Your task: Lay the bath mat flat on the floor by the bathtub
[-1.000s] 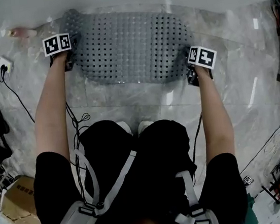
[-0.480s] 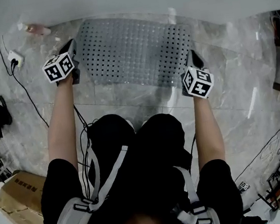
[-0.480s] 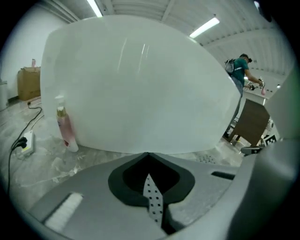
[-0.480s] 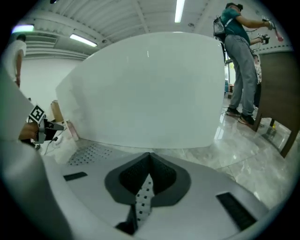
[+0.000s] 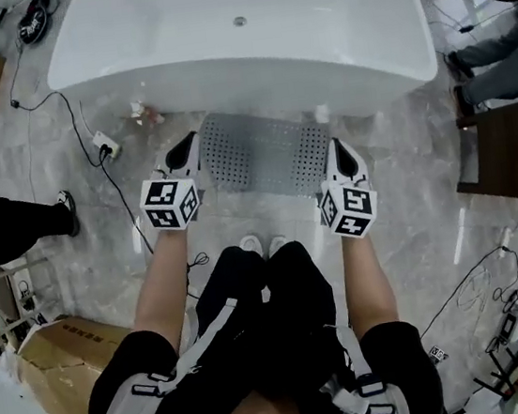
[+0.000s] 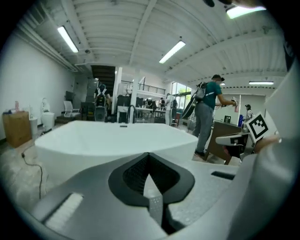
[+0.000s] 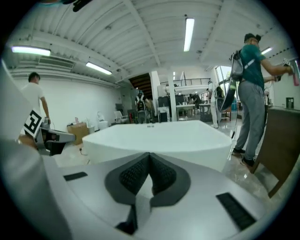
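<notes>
The grey perforated bath mat lies spread flat on the marble floor, right against the white bathtub. My left gripper hovers by the mat's left end and my right gripper by its right end, both lifted clear of it. In the left gripper view the jaws are shut with nothing between them, pointing at the tub. The right gripper is likewise shut and empty, facing the tub. The mat does not show in either gripper view.
A power strip with cable and a small bottle lie left of the mat. A cardboard box sits at lower left, dark wooden furniture at right. A bystander's leg is at left; a person in teal stands beyond the tub.
Both grippers let go of the mat's ends, shut, and rose away from it. The view pulled up and back, so the whole tub now shows.
</notes>
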Action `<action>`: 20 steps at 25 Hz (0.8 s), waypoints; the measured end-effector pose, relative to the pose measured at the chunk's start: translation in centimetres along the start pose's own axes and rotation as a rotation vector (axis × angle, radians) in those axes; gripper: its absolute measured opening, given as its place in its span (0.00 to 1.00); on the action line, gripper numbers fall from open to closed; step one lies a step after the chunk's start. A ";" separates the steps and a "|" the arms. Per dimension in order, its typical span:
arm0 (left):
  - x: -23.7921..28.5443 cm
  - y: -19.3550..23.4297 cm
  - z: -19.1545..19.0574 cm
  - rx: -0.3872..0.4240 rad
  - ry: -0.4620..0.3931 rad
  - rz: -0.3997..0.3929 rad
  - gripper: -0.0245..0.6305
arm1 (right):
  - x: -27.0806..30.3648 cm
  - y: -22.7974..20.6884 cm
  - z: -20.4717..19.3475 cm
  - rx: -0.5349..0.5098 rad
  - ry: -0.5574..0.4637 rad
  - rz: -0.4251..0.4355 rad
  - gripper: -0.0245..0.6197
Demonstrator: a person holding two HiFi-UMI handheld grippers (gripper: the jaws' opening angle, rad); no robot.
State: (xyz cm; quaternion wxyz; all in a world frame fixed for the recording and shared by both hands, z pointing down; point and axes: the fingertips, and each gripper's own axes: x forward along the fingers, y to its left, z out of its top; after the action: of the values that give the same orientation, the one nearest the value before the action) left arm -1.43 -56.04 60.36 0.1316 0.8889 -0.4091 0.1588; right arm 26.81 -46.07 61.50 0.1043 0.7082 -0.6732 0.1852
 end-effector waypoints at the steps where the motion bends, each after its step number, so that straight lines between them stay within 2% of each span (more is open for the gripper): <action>1: -1.8 -1.3 5.1 0.022 -0.033 -0.011 0.04 | -1.9 1.0 5.2 0.004 -0.048 0.002 0.05; 4: -8.4 -5.4 17.5 0.061 -0.104 -0.035 0.04 | -9.0 3.7 18.3 0.025 -0.168 0.008 0.05; 6: -12.4 -8.0 22.4 0.083 -0.129 -0.041 0.04 | -13.8 4.9 24.4 0.042 -0.225 0.008 0.05; 9: -16.3 -9.4 28.0 0.083 -0.208 -0.045 0.04 | -18.2 6.0 30.9 0.035 -0.341 -0.007 0.05; 11: -18.0 -9.4 31.2 0.078 -0.269 -0.030 0.04 | -19.6 6.3 33.5 0.023 -0.394 -0.014 0.05; 14: -19.7 -9.8 34.3 0.095 -0.315 -0.025 0.04 | -21.1 6.3 35.2 0.021 -0.424 -0.021 0.05; 20: -21.8 -10.6 36.0 0.122 -0.357 -0.017 0.04 | -23.1 5.4 36.0 0.032 -0.453 -0.044 0.05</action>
State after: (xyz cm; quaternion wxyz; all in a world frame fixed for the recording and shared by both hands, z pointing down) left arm -0.46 -47.48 17.85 0.0043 0.9128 -0.4078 0.0219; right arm 25.27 -39.62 18.92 -0.0568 0.7479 -0.6608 0.0295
